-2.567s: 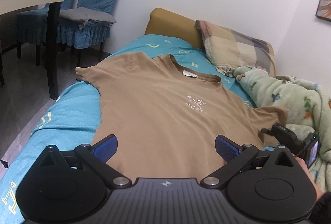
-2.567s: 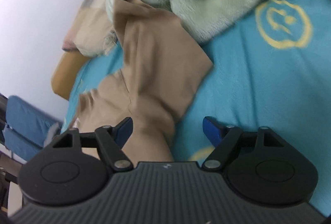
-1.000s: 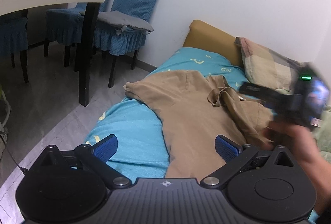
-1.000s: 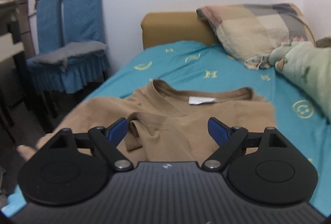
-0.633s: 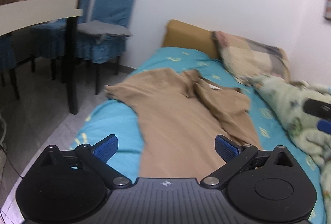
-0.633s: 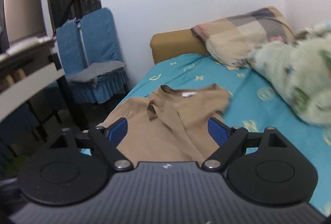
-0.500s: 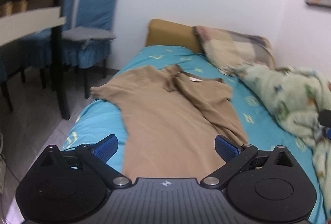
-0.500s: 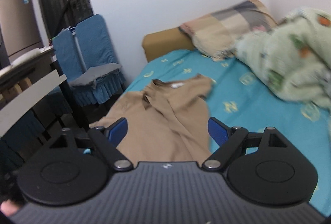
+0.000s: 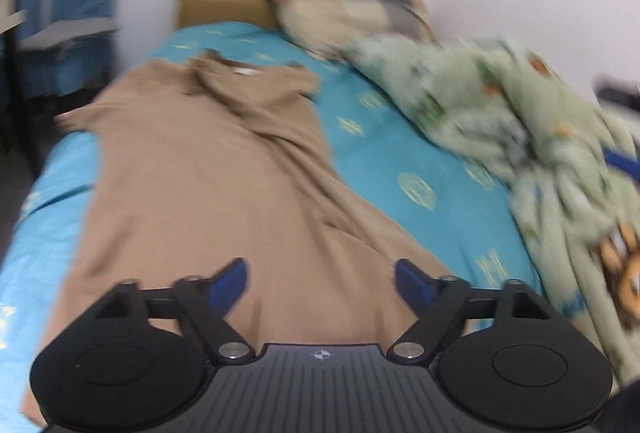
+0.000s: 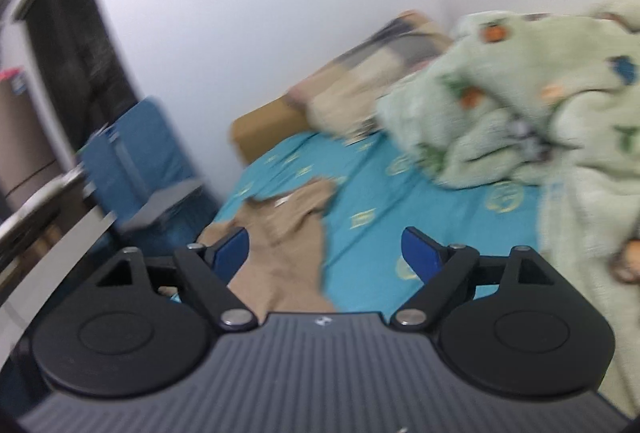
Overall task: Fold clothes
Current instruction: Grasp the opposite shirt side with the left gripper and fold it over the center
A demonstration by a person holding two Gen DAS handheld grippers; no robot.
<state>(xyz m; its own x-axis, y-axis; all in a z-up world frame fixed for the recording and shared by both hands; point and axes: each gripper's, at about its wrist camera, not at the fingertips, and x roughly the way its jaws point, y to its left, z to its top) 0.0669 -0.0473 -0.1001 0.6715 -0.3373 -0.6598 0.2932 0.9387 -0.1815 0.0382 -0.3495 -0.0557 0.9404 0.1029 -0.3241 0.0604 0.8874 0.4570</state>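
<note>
While spread, shirt (image 9: 208,169) underlies left gripper (image 9: 320,279).

Both wrist views look up the bed (image 9: 392,169) from its foot, sharing shirt (image 9: 208,177), pillow (image 9: 344,13) and blanket (image 9: 520,121).

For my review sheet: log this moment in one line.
tan cotton T-shirt: right side folded | teal bedsheet: under it | left gripper: open | right gripper: open

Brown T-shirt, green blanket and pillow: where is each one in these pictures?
Brown T-shirt (image 9: 192,193), left wrist view, middle of its body.
Green blanket (image 9: 500,113), left wrist view, its bunched upper part.
Pillow (image 9: 360,9), left wrist view, its patchwork front.
</note>
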